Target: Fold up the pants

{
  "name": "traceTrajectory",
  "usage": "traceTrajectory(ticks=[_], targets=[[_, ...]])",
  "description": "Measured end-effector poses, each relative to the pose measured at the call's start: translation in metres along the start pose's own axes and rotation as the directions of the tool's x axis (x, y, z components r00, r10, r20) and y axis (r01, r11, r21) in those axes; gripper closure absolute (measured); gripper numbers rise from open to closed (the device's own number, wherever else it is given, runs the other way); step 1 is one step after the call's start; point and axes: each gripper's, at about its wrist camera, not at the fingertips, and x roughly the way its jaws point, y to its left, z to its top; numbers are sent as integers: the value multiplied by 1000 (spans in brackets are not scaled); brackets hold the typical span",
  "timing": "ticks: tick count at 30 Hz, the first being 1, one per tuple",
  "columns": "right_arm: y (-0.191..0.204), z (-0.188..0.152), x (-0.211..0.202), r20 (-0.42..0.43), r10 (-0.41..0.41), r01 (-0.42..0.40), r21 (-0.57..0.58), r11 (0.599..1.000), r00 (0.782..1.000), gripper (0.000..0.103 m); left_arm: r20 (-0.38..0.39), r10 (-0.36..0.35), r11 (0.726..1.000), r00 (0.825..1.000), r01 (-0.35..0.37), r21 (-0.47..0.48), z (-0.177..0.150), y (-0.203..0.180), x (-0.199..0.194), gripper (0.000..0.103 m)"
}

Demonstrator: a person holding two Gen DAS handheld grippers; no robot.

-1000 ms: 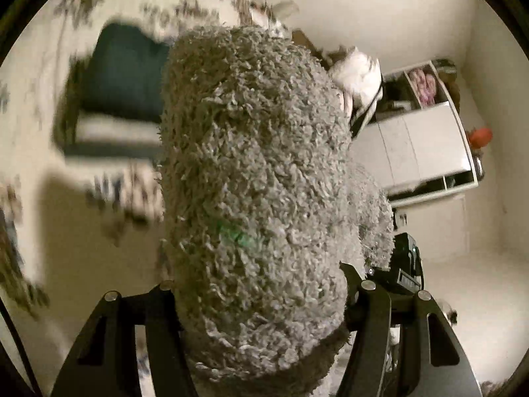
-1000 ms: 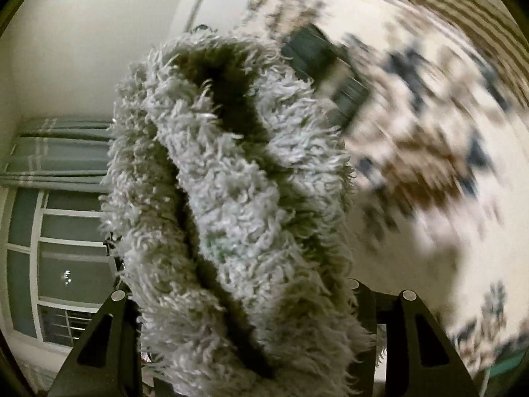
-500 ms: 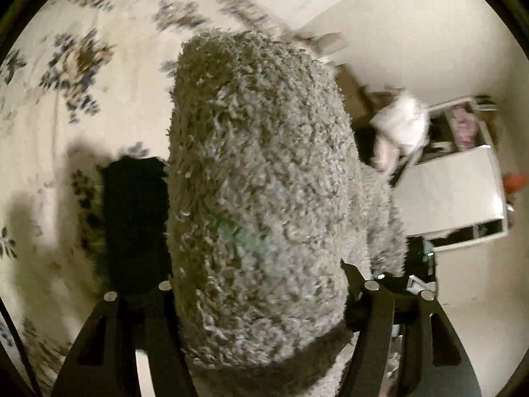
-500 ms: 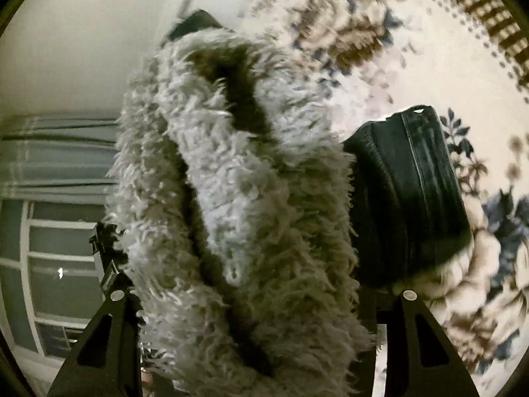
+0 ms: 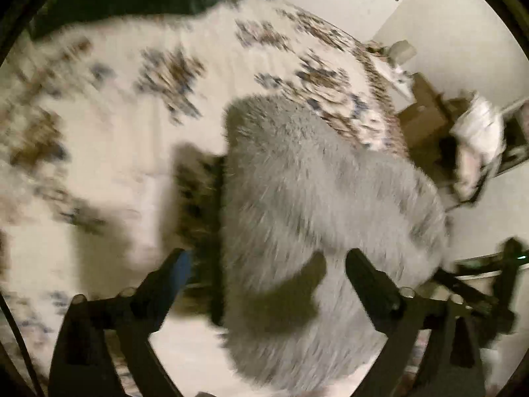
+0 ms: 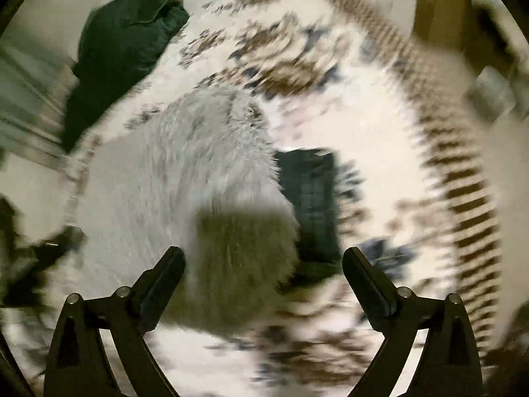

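Observation:
The fluffy grey pants point(image 5: 317, 218) lie folded in a bundle on the floral bedspread point(image 5: 109, 152). They also show in the right wrist view point(image 6: 198, 178), partly over a folded dark garment point(image 6: 310, 198). My left gripper point(image 5: 267, 264) is open and empty just above the bundle. My right gripper point(image 6: 264, 261) is open and empty above the bundle's edge. Both views are blurred by motion.
A dark green pillow point(image 6: 122, 43) lies at the head of the bed. The bedspread's patterned border point(image 6: 463, 172) marks the bed edge. Cardboard boxes point(image 5: 426, 119) and a white heap point(image 5: 479, 132) stand beyond the bed.
Both grippers have opened and let go of the grey pants. The pants now lie on the bed beside the dark garment, and both grippers have pulled back.

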Motion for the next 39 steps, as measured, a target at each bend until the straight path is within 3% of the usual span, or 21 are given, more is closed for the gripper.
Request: traceTrajectory(ticks=[3,7,12,18,25,28,31,39], targets=[[19,-35,-46,79,-157,161,-47,986,984,5,51,145,987,988,-148,55,-24,-12,-24,5],[35,-75,-91,144,-202,213,-59,975,969,5,110,210,970,971,-222,103,-48,-27,-59,5],[52,-110,-153,204,-212,226,-46,973,956,5,169,216,967,962,-235,103,-69,-45,-108,5],[73,-158,-261,313,-219,247,-50,968,924,5,255,194,968,947,-227,106,-105,-66,-189,5],[94,-227,-381,402,-183,231,-74,970,897,5,346,186,964,920,-240,118,-158,-84,-282,5],[100,-258,-426,418,-150,200,-80,976,896,5,376,177,964,910,-238,122,-180,-89,-316,5],[107,-288,-467,438,-138,193,-83,978,888,5,426,164,958,890,-247,146,-207,-99,-354,5],[125,-365,-565,527,-118,203,-105,974,841,5,493,151,950,857,-264,168,-254,-114,-418,5]])
